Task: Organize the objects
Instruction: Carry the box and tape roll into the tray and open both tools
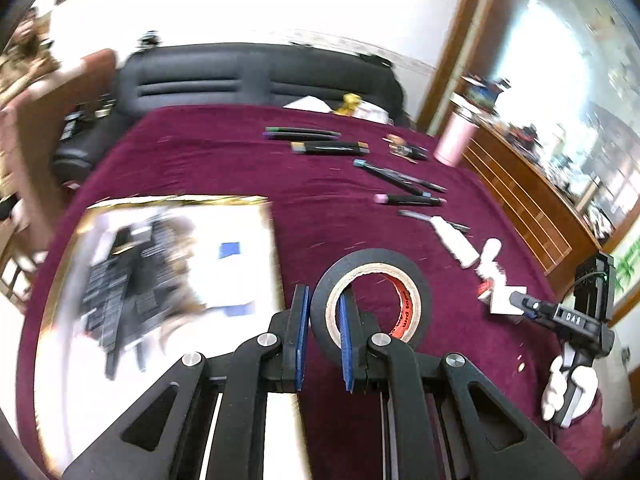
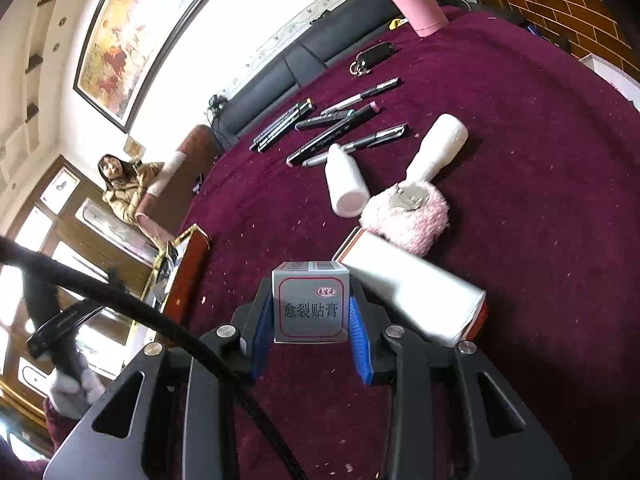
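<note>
Tape roll (image 1: pixel 372 294) hangs by its near wall in the clamped left tongs (image 1: pixel 323 336); so thin a bite could let it swing loose. Right tongs (image 2: pixel 310 316) grip the small plaster box (image 2: pixel 310 304) above the surface (image 2: pixel 520 160). Farther off, markers (image 2: pixel 340 124) lie scattered.

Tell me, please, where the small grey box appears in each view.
Left wrist: small grey box at right edge, in the right gripper.
Right wrist: bottom centre, clamped between the blue pads.
Shared landmark: pink tumbler on the maroon cloth.
</note>
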A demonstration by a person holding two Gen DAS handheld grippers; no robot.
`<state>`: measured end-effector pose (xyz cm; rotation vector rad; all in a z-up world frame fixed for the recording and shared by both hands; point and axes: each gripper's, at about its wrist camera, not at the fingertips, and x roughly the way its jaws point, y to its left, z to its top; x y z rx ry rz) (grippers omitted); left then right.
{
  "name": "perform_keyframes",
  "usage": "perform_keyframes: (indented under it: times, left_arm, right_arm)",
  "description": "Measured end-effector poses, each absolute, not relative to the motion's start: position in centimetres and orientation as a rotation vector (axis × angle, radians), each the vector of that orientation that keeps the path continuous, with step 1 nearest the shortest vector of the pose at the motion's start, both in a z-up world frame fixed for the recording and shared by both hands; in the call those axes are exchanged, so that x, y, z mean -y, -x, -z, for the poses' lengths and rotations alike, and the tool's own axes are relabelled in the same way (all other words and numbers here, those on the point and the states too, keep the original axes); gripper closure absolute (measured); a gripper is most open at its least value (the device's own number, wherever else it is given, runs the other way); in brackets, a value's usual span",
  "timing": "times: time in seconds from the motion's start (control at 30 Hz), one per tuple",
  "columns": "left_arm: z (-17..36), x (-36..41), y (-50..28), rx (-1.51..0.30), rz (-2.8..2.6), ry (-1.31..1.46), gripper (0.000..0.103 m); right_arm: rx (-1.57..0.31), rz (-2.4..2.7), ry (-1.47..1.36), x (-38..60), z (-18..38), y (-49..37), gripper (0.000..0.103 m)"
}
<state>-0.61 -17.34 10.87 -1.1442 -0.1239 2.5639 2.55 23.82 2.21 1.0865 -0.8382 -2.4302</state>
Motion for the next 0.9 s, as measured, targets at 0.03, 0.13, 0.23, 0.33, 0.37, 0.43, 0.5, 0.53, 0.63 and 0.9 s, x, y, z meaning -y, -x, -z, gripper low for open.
perform_keyframes:
  times: [0.03, 0.13, 0.23, 0.33, 0.37, 0.43, 0.5, 0.53, 0.63, 0.9]
  left_arm:
    - [-10.9, 19.3, -0.2, 0.151, -2.589, 1.15, 0.092]
    - [-10.2, 24.3, -1.9, 0.215, -2.651, 1.181, 0.092]
    - [-8.5, 28.5, -2.9, 0.307, -2.677, 1.237, 0.092]
    - [-6.7, 30.8, -3.6, 0.331, -2.692, 1.284, 0.092]
    - [-6.0, 31.4, -3.7, 0.343, -2.691, 1.301, 0.092]
    - [-4.9, 32.2, -3.7, 0.372, -2.674, 1.329, 0.092]
    - [-4.1, 32.6, -3.5, 0.358, -2.681, 1.348, 0.092]
    - [-4.0, 32.7, -3.5, 0.344, -2.686, 1.352, 0.092]
    - [-3.2, 33.3, -3.0, 0.301, -2.692, 1.368, 0.092]
    - [-1.6, 32.5, -2.3, 0.214, -2.617, 1.425, 0.092]
  right_arm:
    - [0.828, 2.429, -1.088, -23.4, -2.4, -2.9, 0.071]
    - [0.784, 2.385, -1.085, -20.6, -3.9, -3.9, 0.071]
    - [0.715, 2.323, -1.088, -16.7, -5.6, -4.2, 0.071]
    - [0.641, 2.229, -1.084, -11.8, -7.3, -4.6, 0.071]
    - [0.612, 2.198, -1.084, -10.0, -7.9, -4.6, 0.07]
    - [0.549, 2.127, -1.093, -5.8, -8.4, -4.9, 0.07]
    - [0.479, 2.083, -1.109, -2.1, -8.5, -5.0, 0.07]
    - [0.449, 2.064, -1.119, -0.7, -8.2, -5.1, 0.07]
    - [0.347, 2.01, -1.173, 4.6, -6.8, -5.0, 0.07]
    - [0.194, 1.986, -1.329, 10.8, -3.2, -3.4, 0.07]
